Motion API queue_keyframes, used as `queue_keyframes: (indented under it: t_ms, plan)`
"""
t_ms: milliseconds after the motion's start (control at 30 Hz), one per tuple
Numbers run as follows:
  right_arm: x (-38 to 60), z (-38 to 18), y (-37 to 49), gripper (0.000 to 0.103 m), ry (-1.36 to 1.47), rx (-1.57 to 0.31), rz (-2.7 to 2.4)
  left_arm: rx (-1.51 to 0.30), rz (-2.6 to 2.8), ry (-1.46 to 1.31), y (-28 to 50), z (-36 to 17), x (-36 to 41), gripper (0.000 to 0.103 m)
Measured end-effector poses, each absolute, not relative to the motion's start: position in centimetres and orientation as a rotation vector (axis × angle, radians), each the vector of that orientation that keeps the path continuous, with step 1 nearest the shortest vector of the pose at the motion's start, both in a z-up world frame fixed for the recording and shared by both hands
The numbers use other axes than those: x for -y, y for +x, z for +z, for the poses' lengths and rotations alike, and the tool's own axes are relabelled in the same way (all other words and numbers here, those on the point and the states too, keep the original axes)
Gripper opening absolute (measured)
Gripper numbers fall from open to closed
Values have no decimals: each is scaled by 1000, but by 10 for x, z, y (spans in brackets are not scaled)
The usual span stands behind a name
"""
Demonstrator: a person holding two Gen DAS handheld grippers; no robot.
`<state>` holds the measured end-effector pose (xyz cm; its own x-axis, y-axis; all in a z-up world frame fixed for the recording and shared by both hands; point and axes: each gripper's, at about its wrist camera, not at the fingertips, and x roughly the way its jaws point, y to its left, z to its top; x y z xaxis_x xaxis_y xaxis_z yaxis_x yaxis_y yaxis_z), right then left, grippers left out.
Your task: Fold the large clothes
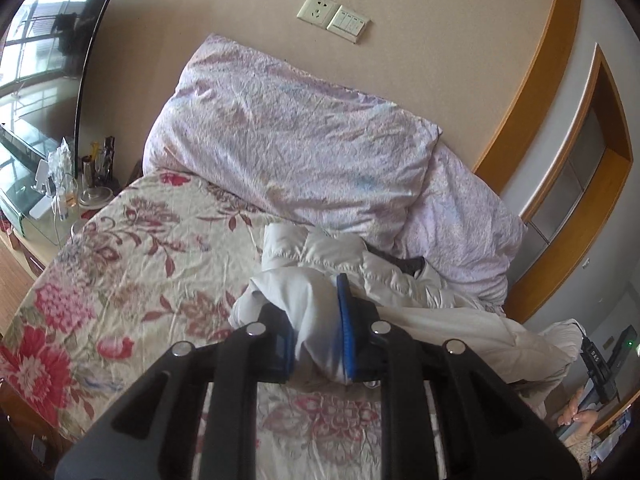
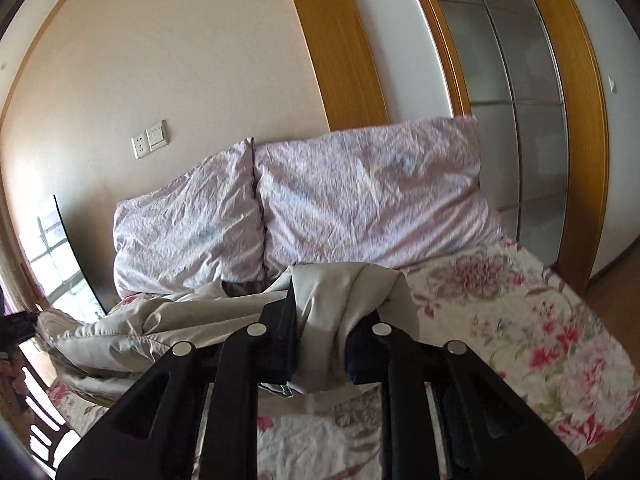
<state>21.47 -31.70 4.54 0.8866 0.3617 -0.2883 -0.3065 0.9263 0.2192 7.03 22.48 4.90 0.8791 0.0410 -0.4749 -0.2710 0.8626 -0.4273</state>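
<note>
Progress: early, no fold visible | left claw [image 1: 316,332] and right claw [image 2: 320,340] each clamp a bunch of white padded jacket [image 1: 360,264] | jacket rumpled, lifted over floral bed [image 1: 120,248] | folding remains.

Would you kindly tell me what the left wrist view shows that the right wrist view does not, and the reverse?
Only the left wrist view: a cluttered side table and the blue pads of the left tongs.
Only the right wrist view: two pillows side by side, and the right tongs.
Both: the pale jacket clamped in shut tongs, the floral bedspread, the wall socket.
</note>
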Motion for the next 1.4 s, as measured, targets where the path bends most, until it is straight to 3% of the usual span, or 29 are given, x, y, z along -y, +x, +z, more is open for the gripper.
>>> queue_keyframes:
  t_ms: [333, 767, 833, 900, 933, 967, 1000, 1067, 1100, 1133, 1167, 1200, 1400]
  plan:
    - [253, 76, 303, 18, -15, -289, 167, -449, 293, -353, 175, 91, -226, 17]
    - [198, 9, 445, 19, -16, -441, -54, -502, 403, -342, 310, 25, -233, 17]
    - [194, 1, 464, 21, 9, -498, -62, -507, 409, -353, 325, 13, -237, 18]
    - [196, -9, 485, 40, 75, -563, -36, -515, 411, -346, 339, 1, -240, 18]
    - [199, -13, 493, 48, 123, -594, -7, -518, 411, -343, 345, -5, -240, 22]
    - [202, -17, 498, 63, 171, -619, 23, -517, 405, -344, 349, -9, -241, 24]
    - [205, -20, 503, 69, 215, -632, 44, -516, 397, -350, 352, -13, -241, 27]
    - [212, -20, 502, 74, 280, -622, 72, -525, 378, -374, 353, -17, -243, 51]
    - [214, -17, 499, 78, 291, -601, 86, -525, 376, -384, 352, -16, -243, 57]
    - [216, -12, 492, 79, 286, -567, 98, -515, 373, -385, 349, -12, -242, 72]
    - [217, -6, 483, 80, 272, -528, 115, -488, 384, -372, 343, -6, -240, 95]
    - [214, -1, 476, 80, 246, -503, 131, -451, 411, -348, 336, 2, -237, 101]
    - [175, 5, 434, 80, 16, -509, 294, -420, 392, -209, 306, 26, -194, 101]
